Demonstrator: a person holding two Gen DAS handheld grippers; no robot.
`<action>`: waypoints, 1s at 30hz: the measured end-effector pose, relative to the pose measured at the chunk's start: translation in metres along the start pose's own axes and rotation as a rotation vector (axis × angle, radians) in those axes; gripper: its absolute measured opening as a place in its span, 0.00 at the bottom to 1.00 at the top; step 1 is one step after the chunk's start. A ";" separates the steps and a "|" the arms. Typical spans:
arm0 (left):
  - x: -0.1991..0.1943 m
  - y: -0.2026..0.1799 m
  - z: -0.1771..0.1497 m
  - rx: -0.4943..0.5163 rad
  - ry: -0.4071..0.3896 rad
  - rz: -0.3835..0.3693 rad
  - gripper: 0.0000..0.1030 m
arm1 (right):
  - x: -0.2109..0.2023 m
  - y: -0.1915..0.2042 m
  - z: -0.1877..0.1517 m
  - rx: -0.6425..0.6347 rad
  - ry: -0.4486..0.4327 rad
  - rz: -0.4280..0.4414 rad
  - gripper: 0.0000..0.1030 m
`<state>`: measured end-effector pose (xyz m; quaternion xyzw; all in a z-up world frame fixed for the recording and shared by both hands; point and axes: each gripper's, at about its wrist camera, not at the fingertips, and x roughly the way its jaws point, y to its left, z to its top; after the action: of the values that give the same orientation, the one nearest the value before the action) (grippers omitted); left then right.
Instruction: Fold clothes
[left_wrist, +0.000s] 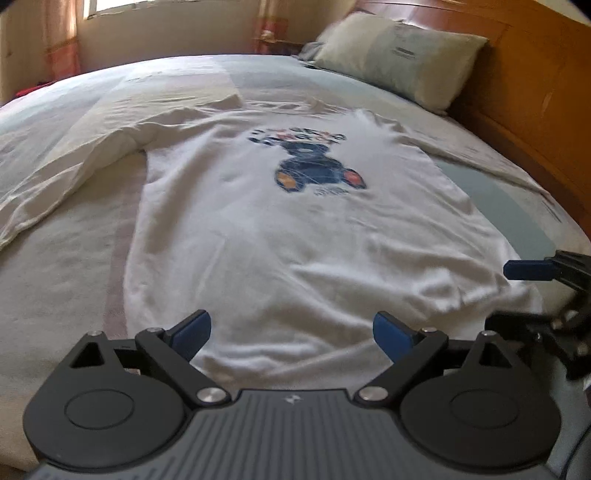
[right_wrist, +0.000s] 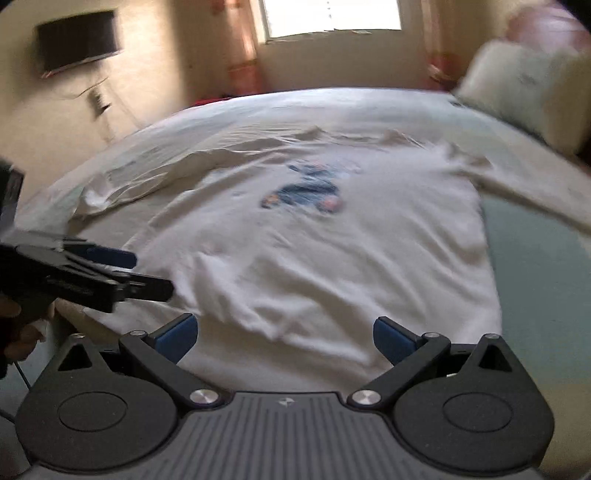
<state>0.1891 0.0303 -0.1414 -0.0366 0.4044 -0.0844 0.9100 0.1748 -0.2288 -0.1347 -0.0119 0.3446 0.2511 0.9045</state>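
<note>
White shirt (left_wrist: 295, 229) lies flat, print up, on bed (left_wrist: 74, 266), hem just ahead of both jaws. Left gripper (left_wrist: 291, 334) & right gripper (right_wrist: 284, 338) wide open, holding nothing; likely lined up for hem grab.

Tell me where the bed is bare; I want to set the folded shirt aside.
Bare bedsheet lies left of the white T-shirt, below its spread sleeve; a bare strip runs between shirt and wooden bed frame. The pillow crowds the head.

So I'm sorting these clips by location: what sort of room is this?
Most likely a bedroom in a home. A white shirt lies spread on a made bed, with a pillow against a wooden headboard and a curtained window beyond.
</note>
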 end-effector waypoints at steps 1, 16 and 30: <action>0.003 0.001 0.001 -0.007 0.007 -0.002 0.92 | 0.010 0.001 0.005 -0.005 0.007 0.018 1.00; 0.014 -0.022 0.015 0.002 0.093 -0.070 0.93 | -0.004 -0.011 -0.005 0.100 0.032 0.062 1.00; 0.005 -0.047 0.042 -0.010 0.038 -0.205 0.93 | 0.002 -0.001 -0.020 0.024 -0.001 -0.075 1.00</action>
<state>0.2179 -0.0169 -0.1101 -0.0805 0.4160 -0.1758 0.8886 0.1639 -0.2326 -0.1513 -0.0137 0.3464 0.2127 0.9136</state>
